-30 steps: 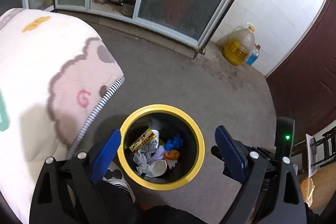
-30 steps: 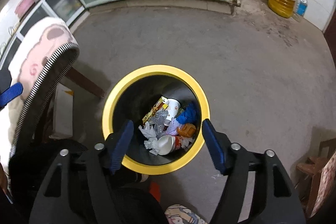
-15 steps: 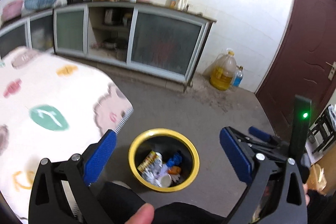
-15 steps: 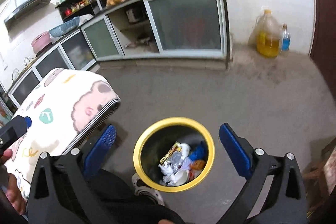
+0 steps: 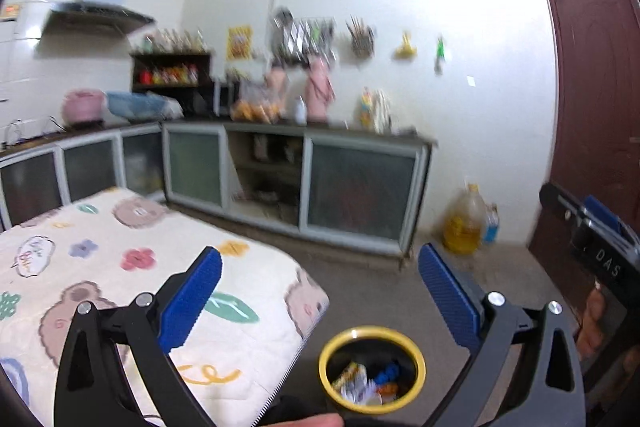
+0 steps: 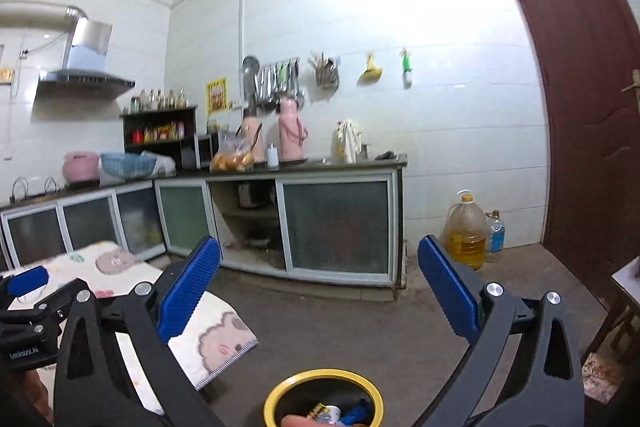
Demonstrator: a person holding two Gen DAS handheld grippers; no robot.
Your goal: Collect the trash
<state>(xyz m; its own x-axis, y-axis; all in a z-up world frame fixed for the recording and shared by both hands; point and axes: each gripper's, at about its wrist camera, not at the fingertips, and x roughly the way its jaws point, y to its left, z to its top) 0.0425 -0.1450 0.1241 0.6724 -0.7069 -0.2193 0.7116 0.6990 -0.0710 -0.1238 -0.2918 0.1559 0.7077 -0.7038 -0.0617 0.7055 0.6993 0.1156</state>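
1. My left gripper is released, blue pads spread wide, nothing between them. Its jaws have just been opening.
2. My right gripper is likewise released and empty, and its jaws have just been opening too.
3. One trash bin, black with a yellow rim, stands on the floor below and between the left gripper's fingers; in the right view it sits at the bottom edge, under the gripper.
4. Trash lies inside the bin: a yellow printed wrapper, white crumpled paper, something blue, something orange. I cannot count the pieces reliably.
5. One patterned cloth, cream with bears and flowers, covers a worktop to the left of both grippers, its striped edge near the bin.
6. Ahead of both grippers: one long cabinet with frosted doors, two pink flasks on top, one bag of orange fruit.
7. Two bottles on the floor ahead and right: one large yellow jug, one small blue bottle.
8. One red-brown door at far right.
9. Left view only: the right gripper's body at its right edge, more of the cloth, clearer bin contents. It is blurred.
10. Right view only: sharp wall utensils, the left gripper's pad tip at its left edge, a fingertip at the bottom.
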